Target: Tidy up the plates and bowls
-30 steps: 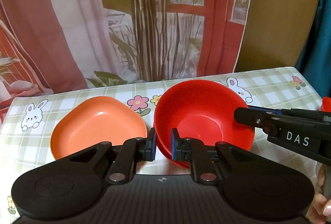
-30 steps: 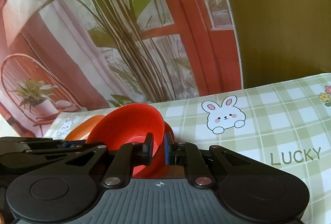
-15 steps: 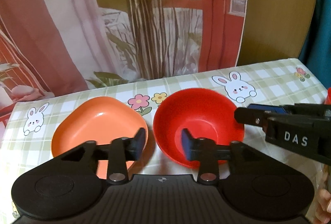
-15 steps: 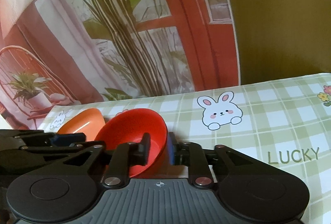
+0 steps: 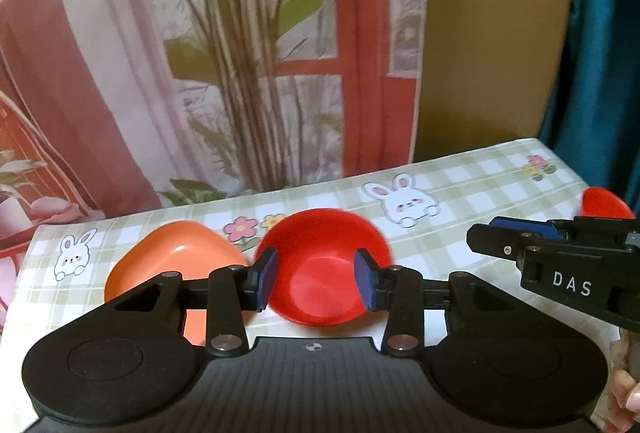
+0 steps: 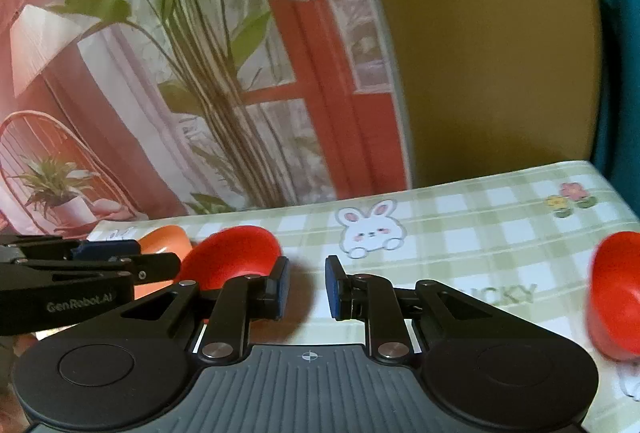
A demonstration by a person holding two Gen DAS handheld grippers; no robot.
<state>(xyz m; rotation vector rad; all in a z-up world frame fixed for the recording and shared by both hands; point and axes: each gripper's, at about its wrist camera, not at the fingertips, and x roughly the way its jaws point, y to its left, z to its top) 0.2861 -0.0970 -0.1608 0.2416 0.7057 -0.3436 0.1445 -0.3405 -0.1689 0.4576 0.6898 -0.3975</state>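
A red bowl [image 5: 324, 265] sits on the checked tablecloth [image 5: 460, 189], beside an orange plate [image 5: 176, 257] on its left. My left gripper [image 5: 316, 283] is open and empty, hovering just in front of the red bowl. My right gripper [image 6: 306, 287] is open and empty, to the right of the same red bowl [image 6: 232, 257]. The orange plate [image 6: 164, 239] shows partly behind the left gripper's body. Another red bowl [image 6: 616, 289] stands at the right edge; its top shows in the left wrist view [image 5: 604, 203].
The table's far edge meets a printed curtain [image 5: 200, 73] with plants and a red window frame. An ochre wall [image 6: 480, 53] and teal cloth [image 5: 600, 33] stand at the right. The right gripper's body [image 5: 560, 265] reaches in from the right of the left wrist view.
Both grippers have opened and let go of the red bowl, which now rests on the table. Both have pulled back and up. The right gripper has swung right, bringing a second red bowl into view.
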